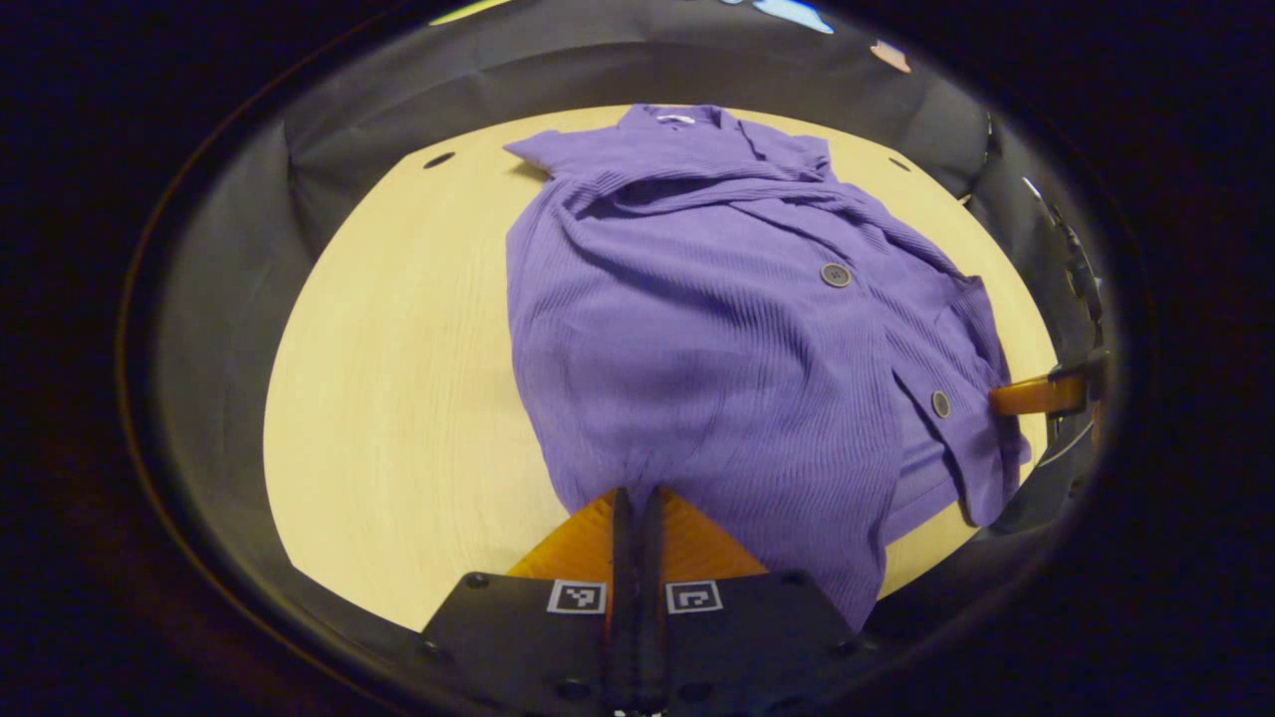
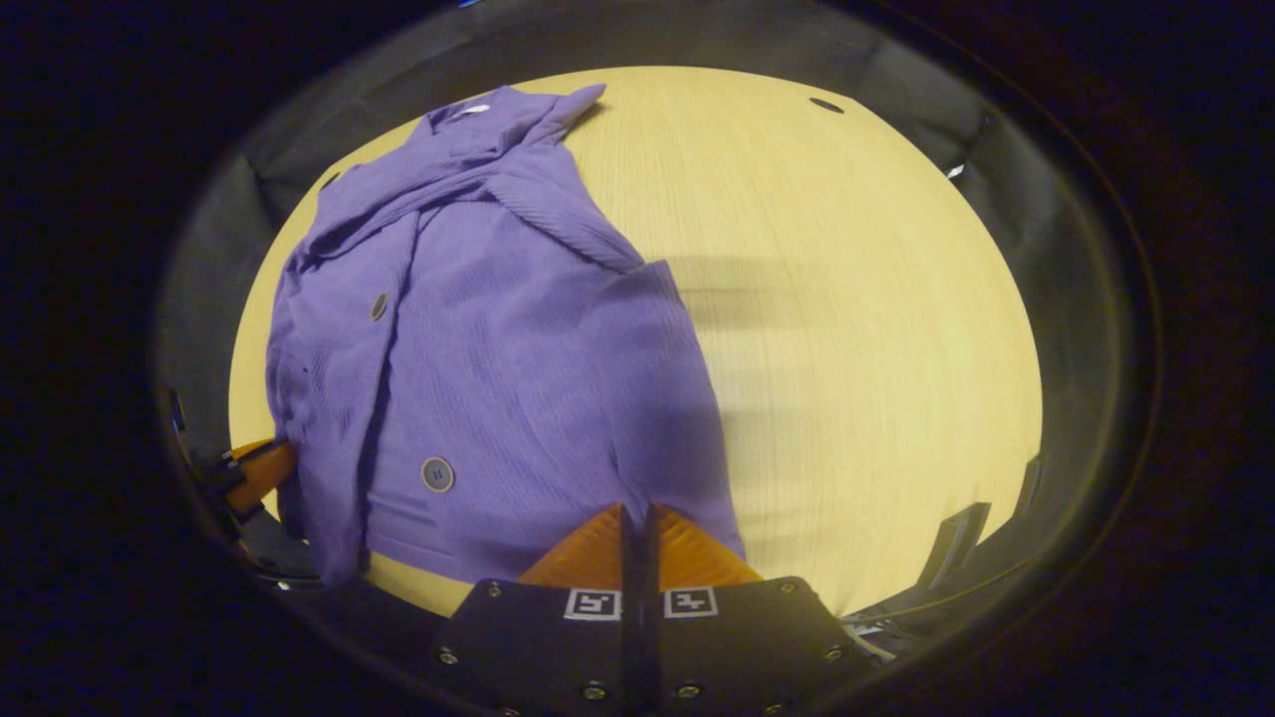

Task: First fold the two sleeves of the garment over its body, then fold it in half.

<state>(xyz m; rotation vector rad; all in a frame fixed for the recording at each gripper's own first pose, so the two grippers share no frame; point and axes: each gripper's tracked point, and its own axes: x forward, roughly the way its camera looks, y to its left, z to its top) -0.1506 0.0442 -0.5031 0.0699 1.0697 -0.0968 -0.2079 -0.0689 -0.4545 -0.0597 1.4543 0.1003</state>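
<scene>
While both grippers pinch its hem, a purple ribbed garment [image 1: 697, 339] lies rumpled on a pale wood-grain table [image 1: 398, 398].

Seen from the left gripper view, the left gripper [image 1: 637, 498] has its fingers pressed together on a gathered tuck of the knit's near edge, the fabric bunching just above the tips; the cloth is finely ribbed, soft and creased, with round grey buttons [image 1: 835, 275] along a folded placket and a collar at the far end. From the right gripper view, the right gripper [image 2: 637, 513] is likewise closed narrowly on the garment's near edge, where a smooth flap overlaps the ribbed body. Round dark holes [image 2: 826, 105] dot the table's rounded far rim, and dull black cloth walls the booth behind.
</scene>
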